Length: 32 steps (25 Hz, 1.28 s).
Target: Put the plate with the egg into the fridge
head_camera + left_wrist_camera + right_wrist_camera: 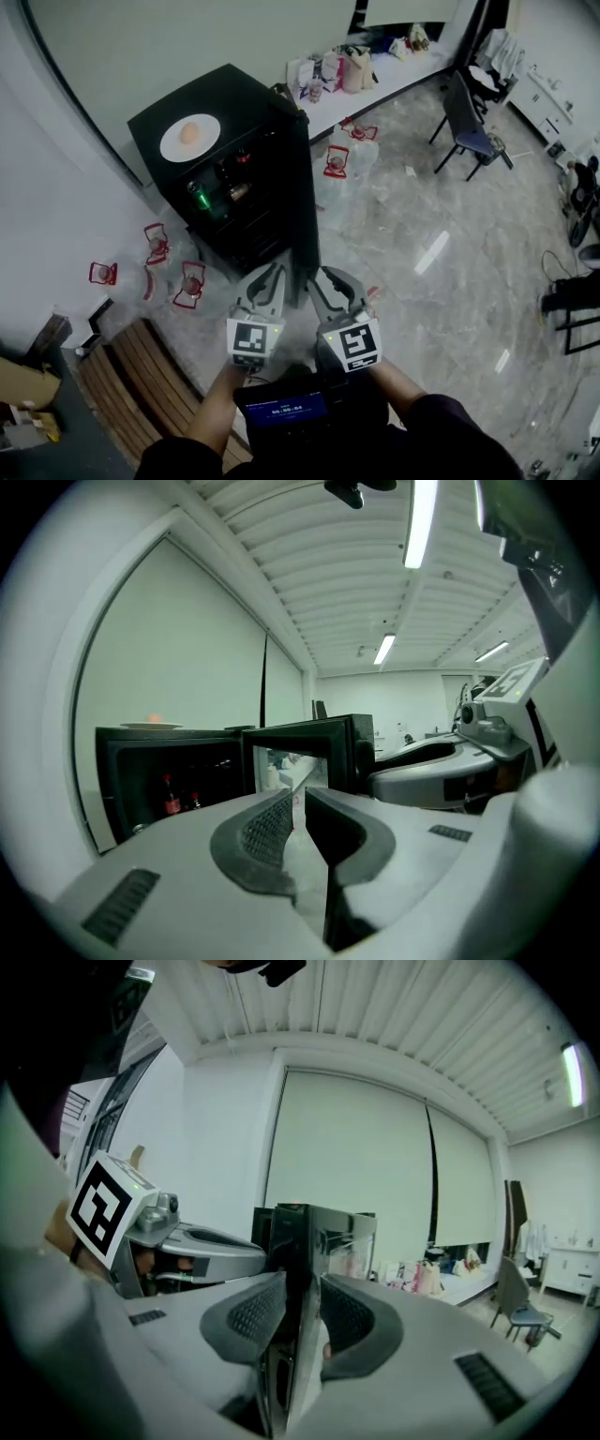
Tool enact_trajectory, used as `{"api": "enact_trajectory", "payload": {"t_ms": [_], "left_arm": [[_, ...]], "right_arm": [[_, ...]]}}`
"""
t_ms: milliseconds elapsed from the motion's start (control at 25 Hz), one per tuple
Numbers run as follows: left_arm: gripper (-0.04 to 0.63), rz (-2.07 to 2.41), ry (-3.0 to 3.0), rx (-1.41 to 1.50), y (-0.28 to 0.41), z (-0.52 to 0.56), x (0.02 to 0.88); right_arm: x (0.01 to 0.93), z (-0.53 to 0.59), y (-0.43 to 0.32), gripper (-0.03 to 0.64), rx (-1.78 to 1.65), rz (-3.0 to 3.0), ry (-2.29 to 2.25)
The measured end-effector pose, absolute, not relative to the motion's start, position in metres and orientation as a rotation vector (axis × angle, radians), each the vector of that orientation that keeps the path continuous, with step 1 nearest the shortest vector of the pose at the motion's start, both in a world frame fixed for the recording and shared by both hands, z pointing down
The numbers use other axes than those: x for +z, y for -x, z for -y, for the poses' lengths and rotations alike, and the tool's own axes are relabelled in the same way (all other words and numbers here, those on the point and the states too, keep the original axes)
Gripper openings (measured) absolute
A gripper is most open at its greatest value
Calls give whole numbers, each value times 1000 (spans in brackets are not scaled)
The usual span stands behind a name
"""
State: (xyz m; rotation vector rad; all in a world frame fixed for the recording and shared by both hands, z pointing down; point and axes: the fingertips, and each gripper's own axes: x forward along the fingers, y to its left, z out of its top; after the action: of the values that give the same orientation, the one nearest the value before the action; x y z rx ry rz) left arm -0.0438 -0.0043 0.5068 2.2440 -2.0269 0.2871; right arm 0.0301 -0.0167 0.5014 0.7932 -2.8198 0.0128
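Black fridge [246,94]; white plate [208,141]; orange egg [188,134]; grey marbled floor [422,206]; red-handled jugs [192,281].

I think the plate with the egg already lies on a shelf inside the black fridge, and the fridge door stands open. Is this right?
Not quite. The plate with the egg lies on top of the black fridge, not on a shelf inside it, as the head view shows. The door does stand open.

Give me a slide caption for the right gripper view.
Right gripper clamped on the open fridge door, left gripper alongside.
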Motion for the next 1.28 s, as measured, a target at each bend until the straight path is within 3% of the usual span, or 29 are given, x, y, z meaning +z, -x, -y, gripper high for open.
{"api": "enact_trajectory", "payload": {"t_ms": [280, 760, 1280], "left_arm": [[38, 1879, -2461, 267, -25, 36, 508], [38, 1708, -2530, 316, -106, 135, 493], [18, 1846, -2471, 287, -97, 186, 460]], "right_arm": [[503, 66, -125, 32, -77, 2691, -1149], [504, 143, -189, 31, -5, 2628, -1254], [462, 194, -191, 8, -47, 2770, -1199]]}}
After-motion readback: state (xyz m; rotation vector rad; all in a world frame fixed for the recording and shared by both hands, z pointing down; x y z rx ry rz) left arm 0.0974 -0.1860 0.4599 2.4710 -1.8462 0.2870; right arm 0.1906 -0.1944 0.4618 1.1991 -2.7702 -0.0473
